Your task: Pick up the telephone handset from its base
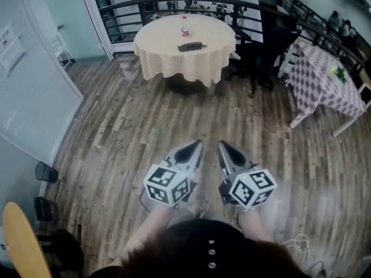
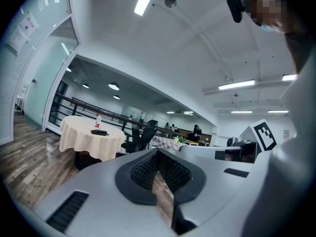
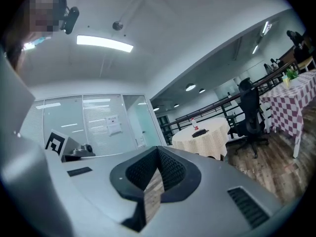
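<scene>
A dark telephone [image 1: 191, 46] lies on a round table with a cream cloth [image 1: 174, 59] at the far end of the room, next to a small red-capped bottle [image 1: 185, 32]. My left gripper [image 1: 197, 144] and right gripper [image 1: 222, 145] hover side by side over the wooden floor, close to my body and far short of that table. Both point towards it with their jaws together and nothing between them. The telephone [image 2: 99, 132] is small in the left gripper view beyond the shut gripper [image 2: 158, 157]. It [image 3: 199, 132] also shows past the right gripper [image 3: 157, 169].
A black office chair [image 1: 264, 45] stands right of the round table, and a purple checked table [image 1: 324, 80] is further right. A glass partition [image 1: 29, 91] runs along the left. Black railings [image 1: 174, 4] back the table. A wooden chair back [image 1: 23, 242] is at my lower left.
</scene>
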